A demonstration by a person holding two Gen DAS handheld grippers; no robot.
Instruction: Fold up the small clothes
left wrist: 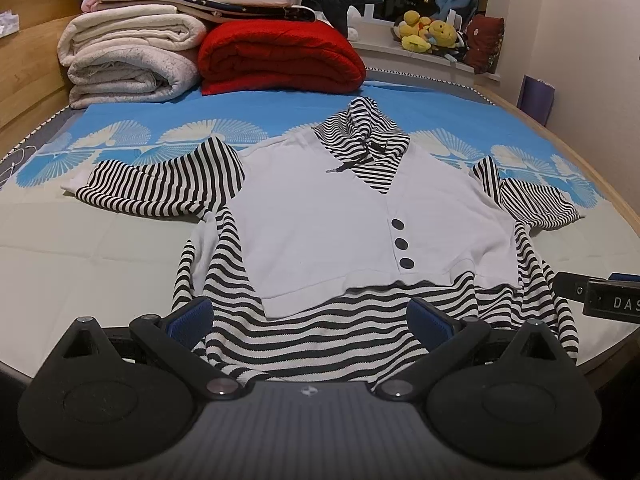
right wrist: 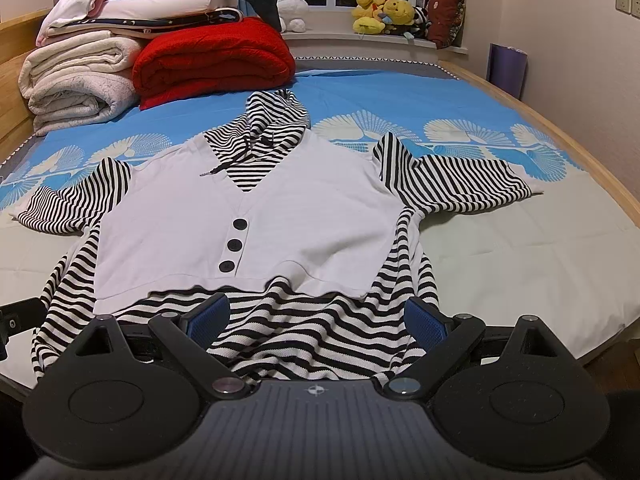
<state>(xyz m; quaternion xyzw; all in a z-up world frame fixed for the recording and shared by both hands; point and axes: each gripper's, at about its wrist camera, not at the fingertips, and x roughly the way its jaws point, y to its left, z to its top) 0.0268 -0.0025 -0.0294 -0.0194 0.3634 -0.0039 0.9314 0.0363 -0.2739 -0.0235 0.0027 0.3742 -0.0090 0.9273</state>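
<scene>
Now, from the left view, the top (left wrist: pixel 320 220) lies flat on the bed (left wrist: pixel 100 248), and the left gripper (left wrist: pixel 310 320) hangs wide apart over its near hem. From the right view, the right gripper (right wrist: pixel 318 320) is wide apart there too; the soft, light cloth looks easiest to pinch at a striped sleeve (right wrist: pixel 452 184).

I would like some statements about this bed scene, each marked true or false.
1. The top lies spread flat on the bed. True.
2. Its white front has five buttons. False: three dark buttons.
3. The left gripper is shut on the hem. False: it is open and holds nothing.
4. A red blanket lies folded beyond the hood. True.
5. The right gripper is open. True.
</scene>
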